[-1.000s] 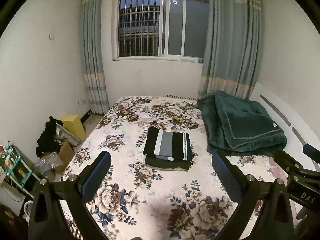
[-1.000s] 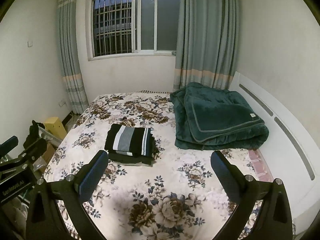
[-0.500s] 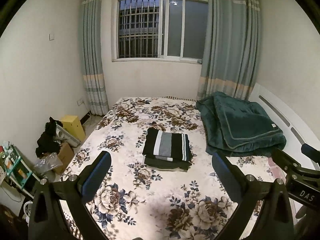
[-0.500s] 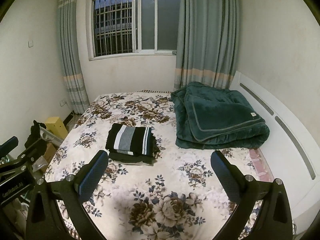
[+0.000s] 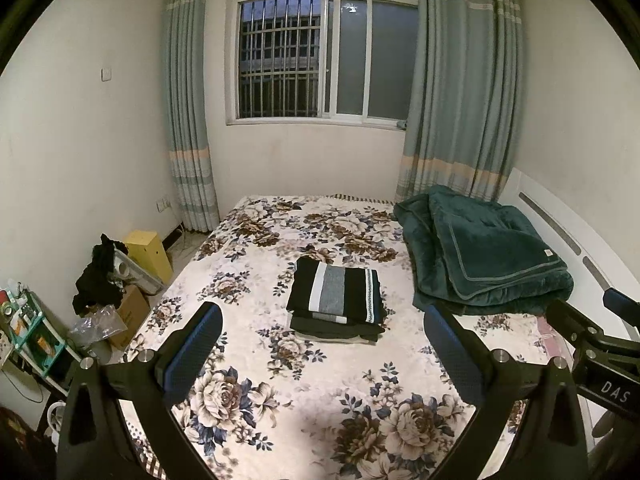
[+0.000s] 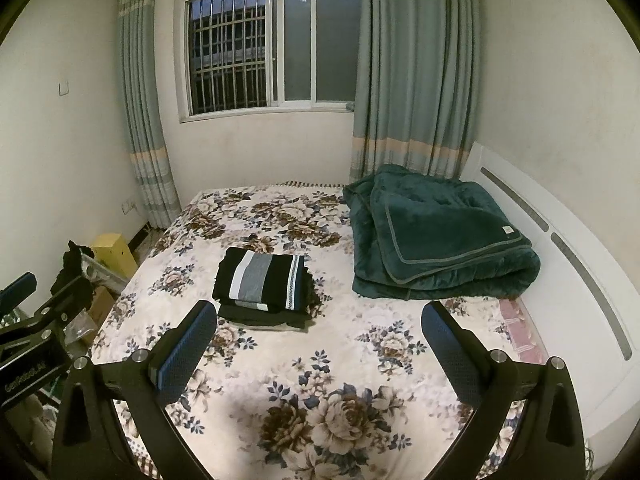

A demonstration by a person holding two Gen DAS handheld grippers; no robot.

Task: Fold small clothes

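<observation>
**figure: both grippers held back from a finished stack of folded clothes**

over the last second little has altered: both views have drifted slightly, so the stack of folded dark clothes topped by a black, white and grey striped garment (image 5: 337,299) (image 6: 262,285) sits a touch differently in each view, with its shape unchanged. the stack rests squarely on the cream floral bedspread (image 5: 312,380) (image 6: 320,360), near the middle of the bed and well apart from both tools. the left gripper (image 5: 323,350) has its jaws spread wide and grips nothing; the right gripper (image 6: 319,350) likewise stands fully parted and empty. judged from this, the folding appears complete or between items, since no loose garment lies on the bedspread.

a folded dark green plush blanket (image 5: 484,252) (image 6: 436,236) lies beside the white headboard (image 6: 568,264).

legible writing: "das" in white letters on the right gripper's body at the edge of the left view; pale lettering on the left gripper's body in the right view, too blurred to read with confidence. the small tag on the blanket is unreadable.
</observation>
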